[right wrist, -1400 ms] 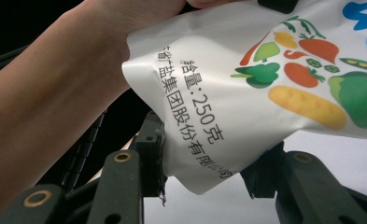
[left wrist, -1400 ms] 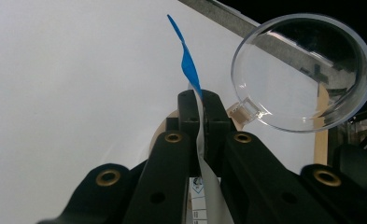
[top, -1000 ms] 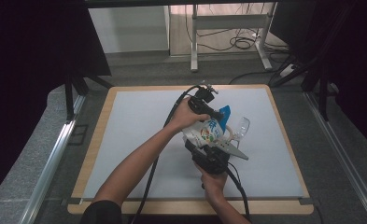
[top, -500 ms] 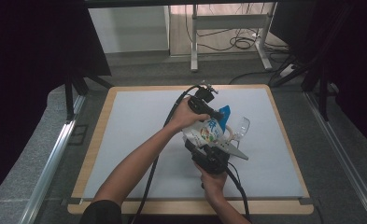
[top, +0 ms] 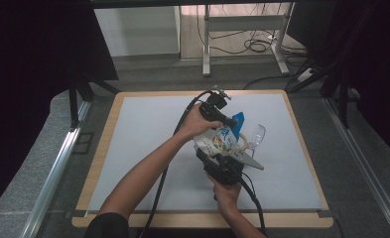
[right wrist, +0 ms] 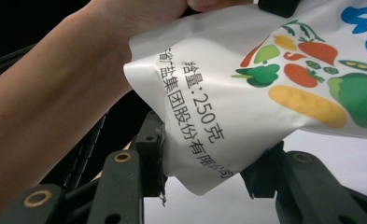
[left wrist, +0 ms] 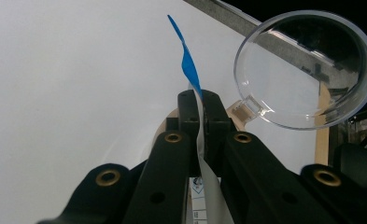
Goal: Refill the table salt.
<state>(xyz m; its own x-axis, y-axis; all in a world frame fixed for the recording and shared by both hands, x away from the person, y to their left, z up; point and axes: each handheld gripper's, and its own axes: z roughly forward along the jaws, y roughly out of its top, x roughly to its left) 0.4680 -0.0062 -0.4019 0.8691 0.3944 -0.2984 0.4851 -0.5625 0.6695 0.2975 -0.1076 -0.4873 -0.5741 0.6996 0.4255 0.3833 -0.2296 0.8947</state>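
Bag [right wrist: 246, 88] cut off by right gripper view's top and right edges, its lower corner hidden between black jaws, clear lid [left wrist: 307, 70] partly behind left gripper [left wrist: 201, 100], bag print too small in high view.

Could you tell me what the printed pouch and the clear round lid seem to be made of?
Printed pouch: likely glossy plastic film; it creases softly and shines.
Clear round lid: seemingly rigid transparent plastic; the background shows through and its rim catches highlights.

A: Surroundings?
B: Pale grey mat [top: 148, 144] on a wood-edged tabletop [top: 99, 157]. Grey carpeted floor [top: 29, 183] around it; metal rail [top: 53, 173] at left.
A: Beyond?
B: White metal desk legs [top: 242, 34], black cables [top: 254, 47] on the floor, dark curtains [top: 38, 44] both sides.
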